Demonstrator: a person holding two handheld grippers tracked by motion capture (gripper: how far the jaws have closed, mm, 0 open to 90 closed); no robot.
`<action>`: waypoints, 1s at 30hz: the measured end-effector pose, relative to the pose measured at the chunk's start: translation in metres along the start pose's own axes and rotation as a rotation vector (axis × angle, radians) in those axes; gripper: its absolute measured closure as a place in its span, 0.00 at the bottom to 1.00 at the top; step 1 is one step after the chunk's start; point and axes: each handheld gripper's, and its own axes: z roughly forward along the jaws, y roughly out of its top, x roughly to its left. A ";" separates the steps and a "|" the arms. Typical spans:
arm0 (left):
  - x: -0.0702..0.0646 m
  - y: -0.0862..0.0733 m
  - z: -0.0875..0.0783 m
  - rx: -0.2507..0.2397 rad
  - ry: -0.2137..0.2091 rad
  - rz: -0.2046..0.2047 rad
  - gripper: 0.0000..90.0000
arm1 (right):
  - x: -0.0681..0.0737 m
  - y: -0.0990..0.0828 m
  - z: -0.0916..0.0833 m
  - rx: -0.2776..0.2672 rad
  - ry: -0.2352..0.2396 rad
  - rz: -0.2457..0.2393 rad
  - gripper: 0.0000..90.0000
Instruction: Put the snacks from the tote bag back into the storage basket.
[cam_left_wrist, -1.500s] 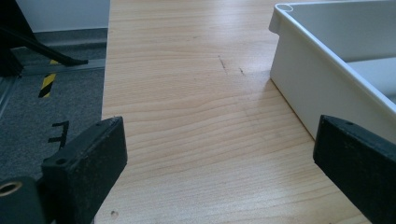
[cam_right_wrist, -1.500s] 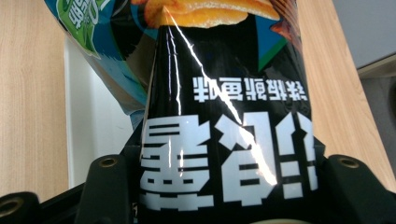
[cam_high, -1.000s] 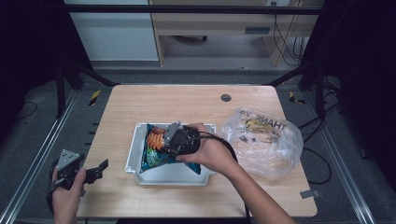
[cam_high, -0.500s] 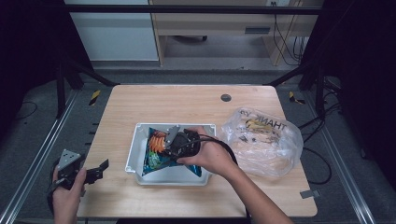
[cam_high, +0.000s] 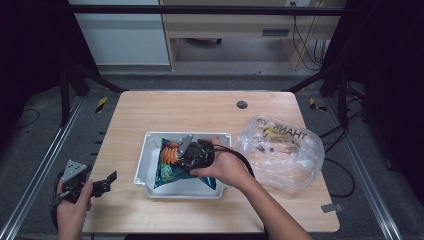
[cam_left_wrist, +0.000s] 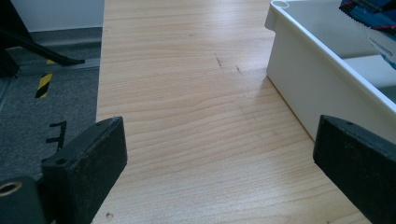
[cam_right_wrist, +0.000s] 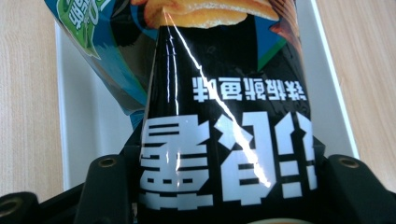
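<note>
A blue and black snack bag (cam_high: 171, 169) printed with chips lies tilted inside a white bin (cam_high: 141, 172) at the table's middle. My right gripper (cam_high: 186, 150) is over the bin, shut on the bag's end. In the right gripper view the bag (cam_right_wrist: 224, 116) is pinched between both jaws of the right gripper (cam_right_wrist: 224, 186), with the bin's wall (cam_right_wrist: 93, 140) behind. My left gripper (cam_high: 106, 182) hovers open at the table's front left edge. From the left gripper (cam_left_wrist: 219, 163), bare wood shows between the jaws, the bin (cam_left_wrist: 303, 88) stands to the right, and a corner of the bag (cam_left_wrist: 373, 11) peeks over it.
A clear plastic shopping bag (cam_high: 282, 150) with packets inside lies right of the bin. A round cable hole (cam_high: 242, 104) sits near the table's far edge. Bare wood stretches left of and behind the bin. Dark frame legs stand at the table's corners.
The right hand has shifted very slightly with the bag over the bin. The left hand has kept still.
</note>
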 end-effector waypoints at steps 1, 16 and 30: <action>0.000 0.000 0.000 -0.002 0.000 0.000 0.03 | 0.000 -0.001 0.001 0.001 0.002 -0.003 0.46; 0.000 0.000 0.000 -0.002 -0.002 -0.004 0.03 | -0.002 -0.006 0.012 0.023 0.012 0.014 0.46; 0.000 0.001 0.001 -0.005 -0.001 -0.001 0.03 | -0.002 -0.011 0.022 0.038 0.021 0.022 0.46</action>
